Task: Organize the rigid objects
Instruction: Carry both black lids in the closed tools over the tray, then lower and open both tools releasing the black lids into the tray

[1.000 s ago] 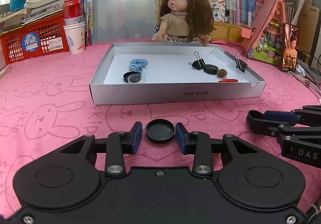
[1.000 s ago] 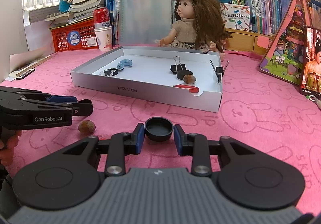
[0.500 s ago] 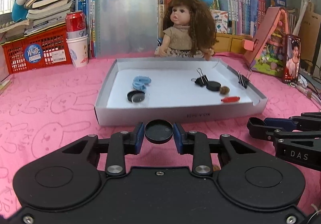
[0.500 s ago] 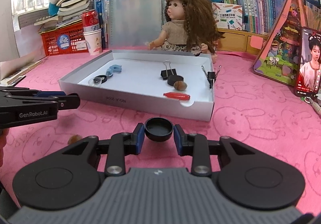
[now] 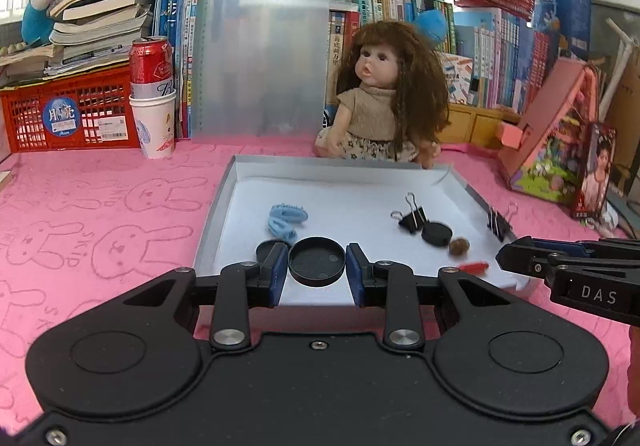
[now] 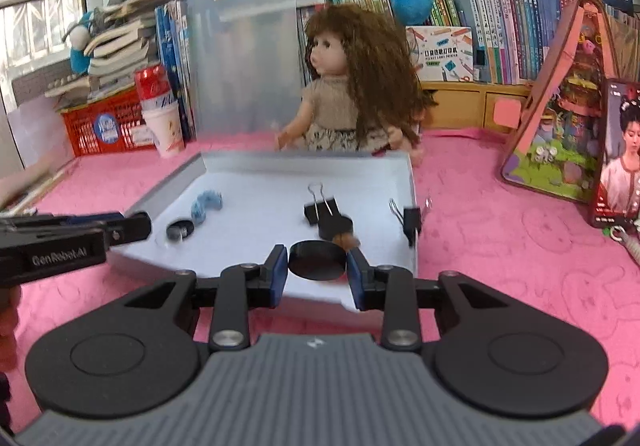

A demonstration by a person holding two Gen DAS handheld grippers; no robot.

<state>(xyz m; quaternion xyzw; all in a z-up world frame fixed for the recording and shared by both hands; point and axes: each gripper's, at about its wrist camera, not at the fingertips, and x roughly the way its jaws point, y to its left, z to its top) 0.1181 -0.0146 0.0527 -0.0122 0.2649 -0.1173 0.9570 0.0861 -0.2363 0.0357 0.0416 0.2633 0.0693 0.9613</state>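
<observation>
My left gripper (image 5: 317, 271) is shut on a black round lid (image 5: 317, 262), held above the front of the grey tray (image 5: 218, 206). My right gripper (image 6: 317, 271) is shut on another black round lid (image 6: 317, 261), held over the tray's (image 6: 412, 182) front right part. In the tray lie a blue clip (image 5: 285, 218), a black disc (image 5: 437, 233), a black binder clip (image 5: 412, 217), a nut (image 5: 459, 247) and a red piece (image 5: 474, 267). The right gripper also shows at the right of the left wrist view (image 5: 516, 254). The left gripper also shows at the left of the right wrist view (image 6: 136, 224).
A doll (image 5: 388, 98) sits behind the tray. A red can in a paper cup (image 5: 153, 94), a red crate (image 5: 64, 114), a clipboard (image 5: 260, 58) and books stand at the back. A pink toy house (image 5: 556, 134) is at the right. A second binder clip (image 5: 498, 224) grips the tray's right wall.
Both grippers have risen from the pink cloth and moved forward over the tray, each carrying its black lid. The nut on the cloth has left the right wrist view.
</observation>
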